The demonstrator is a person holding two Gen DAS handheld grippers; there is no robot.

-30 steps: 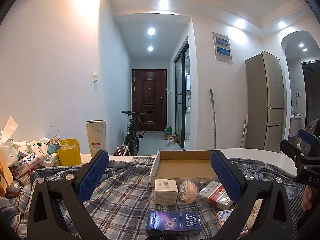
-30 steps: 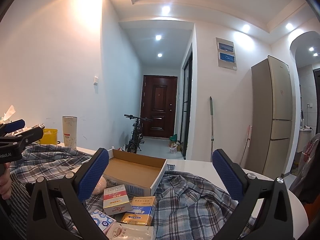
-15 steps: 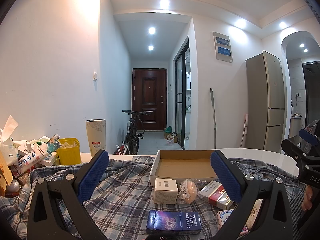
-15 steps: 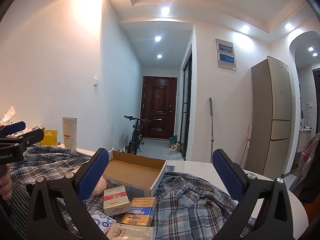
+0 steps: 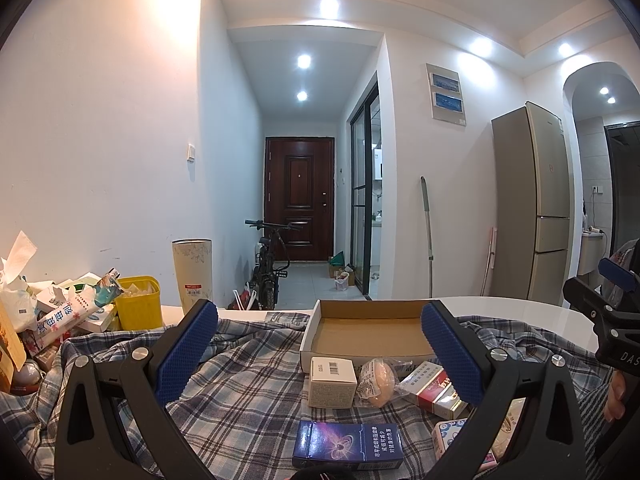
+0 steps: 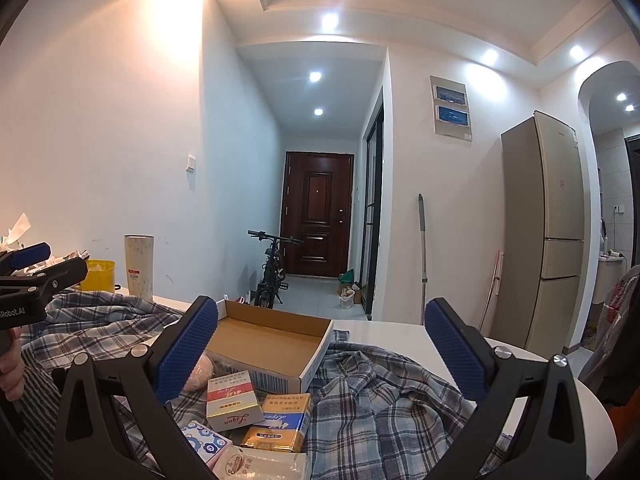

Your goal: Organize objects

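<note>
Evidently, organizing is only beginning: cardboard box (image 5: pixel 372 334) is sitting empty on the plaid cloth (image 5: pixel 248 392).
Left gripper (image 5: pixel 320 354) and right gripper (image 6: pixel 320 354) are hovering wide open, holding nothing; small packages (image 5: pixel 332 382) are lying loose just beside the box.

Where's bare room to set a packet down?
The brown floor of the open cardboard box is bare. So is the plaid cloth left of the small white carton, and the white tabletop right of the box. Packets crowd the box's near wall; clutter piles beside the yellow tub.
</note>
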